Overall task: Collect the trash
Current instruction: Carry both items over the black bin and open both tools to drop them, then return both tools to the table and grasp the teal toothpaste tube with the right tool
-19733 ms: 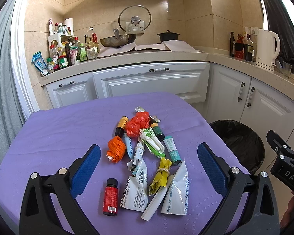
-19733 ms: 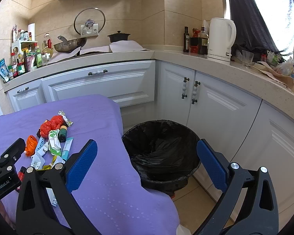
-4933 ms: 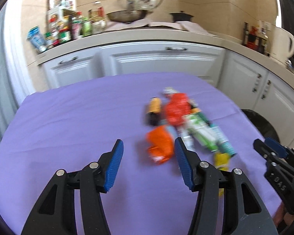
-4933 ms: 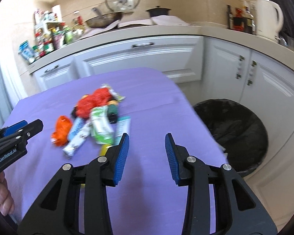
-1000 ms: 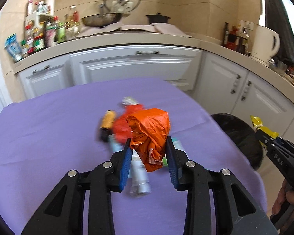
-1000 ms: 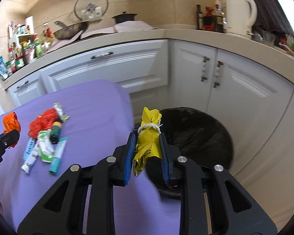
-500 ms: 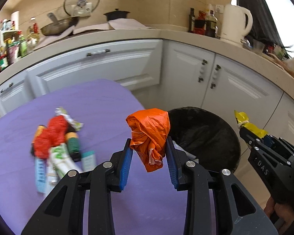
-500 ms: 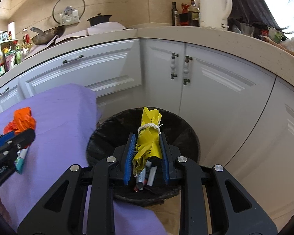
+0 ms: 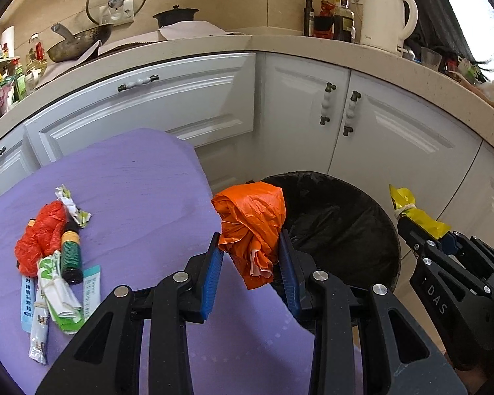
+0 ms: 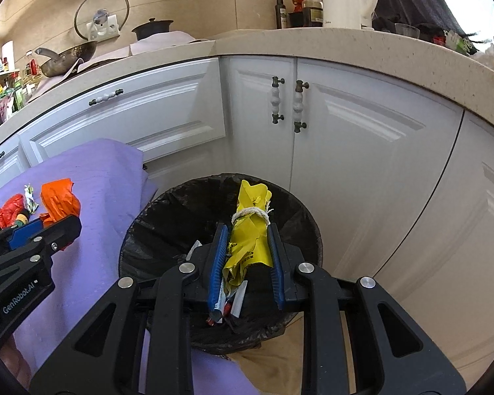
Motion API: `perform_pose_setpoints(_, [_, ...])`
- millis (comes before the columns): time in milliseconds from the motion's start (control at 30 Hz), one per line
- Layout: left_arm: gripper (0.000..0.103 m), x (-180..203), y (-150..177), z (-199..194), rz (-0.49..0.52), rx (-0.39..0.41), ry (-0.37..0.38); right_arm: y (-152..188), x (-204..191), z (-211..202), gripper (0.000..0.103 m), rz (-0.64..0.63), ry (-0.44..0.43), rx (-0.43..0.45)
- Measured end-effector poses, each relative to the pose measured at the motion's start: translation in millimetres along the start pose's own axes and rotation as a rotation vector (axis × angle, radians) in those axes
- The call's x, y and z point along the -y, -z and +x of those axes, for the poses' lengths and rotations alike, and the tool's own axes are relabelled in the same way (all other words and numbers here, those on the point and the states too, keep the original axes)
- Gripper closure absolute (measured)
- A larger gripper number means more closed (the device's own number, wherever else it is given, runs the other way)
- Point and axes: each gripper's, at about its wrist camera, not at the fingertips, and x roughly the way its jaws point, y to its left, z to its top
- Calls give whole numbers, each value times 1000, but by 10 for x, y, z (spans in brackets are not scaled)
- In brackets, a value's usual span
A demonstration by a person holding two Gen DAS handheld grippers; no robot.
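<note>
My left gripper (image 9: 248, 248) is shut on a crumpled orange bag (image 9: 252, 220), held at the table's right edge beside the black-lined trash bin (image 9: 339, 217). My right gripper (image 10: 245, 240) is shut on a yellow wrapper tied with string (image 10: 250, 227), held right over the trash bin (image 10: 168, 210), where some discarded packets lie. The orange bag (image 10: 59, 202) and left gripper (image 10: 42, 227) show at the left of the right wrist view. The yellow wrapper (image 9: 415, 212) and right gripper (image 9: 421, 230) show at the right of the left wrist view.
On the purple tablecloth (image 9: 141, 194) lie a red bag (image 9: 41, 233), a small green-capped bottle (image 9: 70, 253), a teal tube (image 9: 90, 288) and several white and green packets (image 9: 57, 291). White cabinets (image 10: 362, 151) and a cluttered counter with a kettle (image 9: 383, 16) stand behind the bin.
Both grippers swung right, away from the trash pile and toward the bin. The yellow wrapper now hangs over the bin's opening, and the orange bag has reached the table's right edge.
</note>
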Motion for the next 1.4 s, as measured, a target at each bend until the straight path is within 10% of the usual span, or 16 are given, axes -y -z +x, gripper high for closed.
perform_pose_setpoints(833, [50, 93, -113, 205, 13, -38, -13, -68, 76, 71, 65, 26, 16, 10])
perform_pose_setpoints(1400, [41, -674, 17, -404, -61, 21, -102, -137, -688, -340, 65, -13, -116, 33])
